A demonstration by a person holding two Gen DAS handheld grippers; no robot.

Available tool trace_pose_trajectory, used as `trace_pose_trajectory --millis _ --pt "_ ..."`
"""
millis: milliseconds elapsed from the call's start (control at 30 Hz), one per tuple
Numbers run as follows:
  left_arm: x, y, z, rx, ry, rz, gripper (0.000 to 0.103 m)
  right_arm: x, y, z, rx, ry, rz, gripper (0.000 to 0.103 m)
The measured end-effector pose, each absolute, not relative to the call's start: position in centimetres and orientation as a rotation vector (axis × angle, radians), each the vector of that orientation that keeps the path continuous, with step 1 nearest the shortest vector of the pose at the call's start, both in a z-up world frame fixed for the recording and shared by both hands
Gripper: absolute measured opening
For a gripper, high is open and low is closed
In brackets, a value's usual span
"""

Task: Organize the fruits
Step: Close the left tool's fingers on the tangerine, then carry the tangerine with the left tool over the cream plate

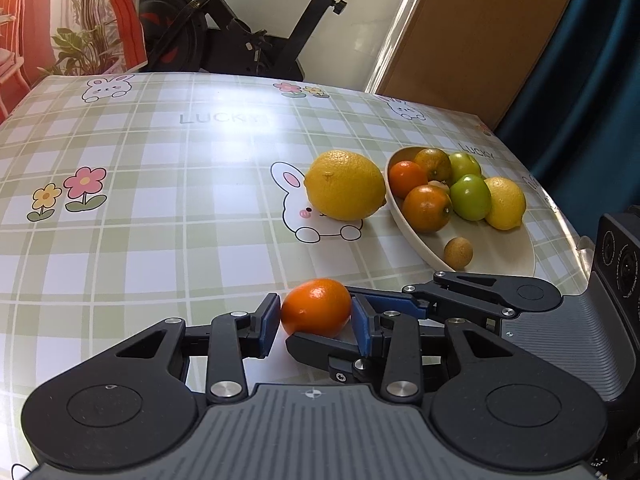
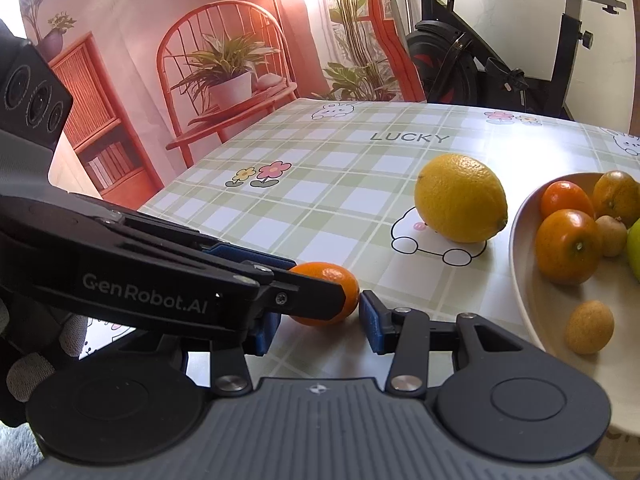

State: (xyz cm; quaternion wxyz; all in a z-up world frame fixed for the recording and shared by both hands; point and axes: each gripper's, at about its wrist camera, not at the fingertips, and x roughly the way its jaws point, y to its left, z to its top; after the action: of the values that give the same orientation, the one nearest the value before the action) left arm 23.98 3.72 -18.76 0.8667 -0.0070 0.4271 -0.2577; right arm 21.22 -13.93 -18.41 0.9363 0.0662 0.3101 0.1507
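A small orange [image 1: 316,308] lies on the checked tablecloth [image 1: 160,208] near the front edge. My left gripper [image 1: 316,320] is shut on it, a blue pad touching each side. My right gripper [image 2: 318,326] reaches in from the right and stands open; the orange [image 2: 340,280] sits just beyond its pads, with the left gripper's near finger crossing in front. A big lemon [image 1: 344,186] rests on the cloth beside the cream bowl [image 1: 404,224]. The bowl holds oranges, green fruits, a lemon and a small brown fruit [image 1: 458,252].
An exercise bike [image 1: 240,40] stands past the table's far edge, beside a backdrop picturing a chair and plants [image 2: 224,80]. A brown board [image 1: 480,40] and a dark curtain are at the far right. A gloved hand [image 2: 28,372] shows at lower left.
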Motion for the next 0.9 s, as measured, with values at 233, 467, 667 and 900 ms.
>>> trace_pose_trajectory --millis 233,467,667,900 --pt "23.2 2.4 -17.4 0.024 0.864 -0.566 0.041 19.6 -14.6 -17.6 0.128 0.601 0.275 0.046" --pt "22.6 -0.1 -15.4 0.060 0.816 -0.573 0.041 18.1 -16.1 -15.9 0.161 0.529 0.231 0.046" --pt "22.3 -2.9 -14.3 0.121 0.797 -0.593 0.041 16.8 -17.7 -15.1 0.191 0.481 0.184 0.046" --pt "22.6 -6.4 -14.0 0.164 0.800 -0.627 0.042 15.4 -20.0 -14.6 0.214 0.436 0.126 0.046"
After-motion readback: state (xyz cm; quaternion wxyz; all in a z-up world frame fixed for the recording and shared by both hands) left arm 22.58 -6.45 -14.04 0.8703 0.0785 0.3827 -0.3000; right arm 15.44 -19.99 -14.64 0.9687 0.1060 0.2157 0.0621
